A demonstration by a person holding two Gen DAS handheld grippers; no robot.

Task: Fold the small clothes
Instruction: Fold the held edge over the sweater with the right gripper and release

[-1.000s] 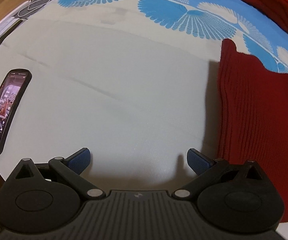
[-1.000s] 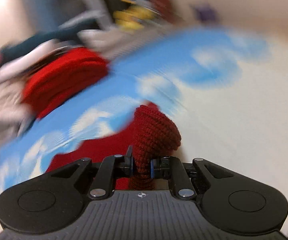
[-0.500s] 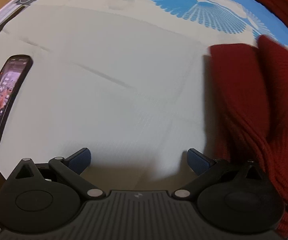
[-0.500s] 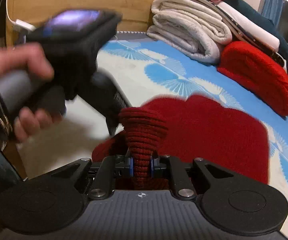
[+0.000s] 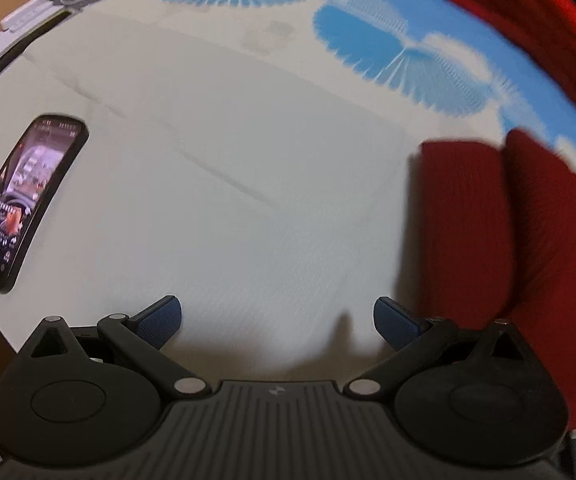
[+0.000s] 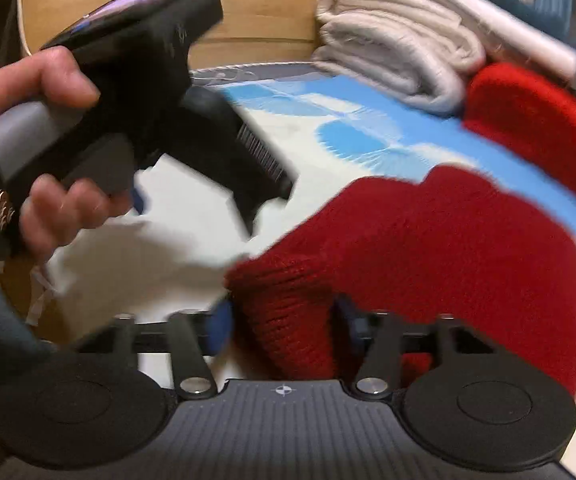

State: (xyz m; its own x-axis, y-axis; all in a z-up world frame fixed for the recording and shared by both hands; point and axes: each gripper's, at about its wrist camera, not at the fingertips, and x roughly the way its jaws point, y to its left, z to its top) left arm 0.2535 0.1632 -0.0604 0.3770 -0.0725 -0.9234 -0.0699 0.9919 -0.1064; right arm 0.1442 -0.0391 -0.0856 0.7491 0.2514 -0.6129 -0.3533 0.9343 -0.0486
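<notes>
A dark red knitted garment (image 6: 448, 248) lies on the bed, folded over on itself, and in the left wrist view the garment (image 5: 488, 220) shows as two layers at the right. My right gripper (image 6: 283, 320) is at its near edge. Its jaws are opening, with a loosened bunch of the red knit still between them. My left gripper (image 5: 277, 320) stands open above the bare white sheet (image 5: 247, 180), left of the garment, with nothing between its fingers. A person's hand (image 6: 59, 80) carries it at the left of the right wrist view.
A phone (image 5: 19, 204) with a lit screen and a white cable lies at the sheet's left edge. A brighter red knit (image 6: 536, 120) and folded pale towels (image 6: 392, 40) sit at the back by the wooden headboard. The far sheet carries a blue fan print (image 5: 400, 44).
The right gripper, which was shut on a bunch of red knit, has spread its jaws and the bunch has sagged. The garment's far half now lies folded over. The left gripper drifted slightly.
</notes>
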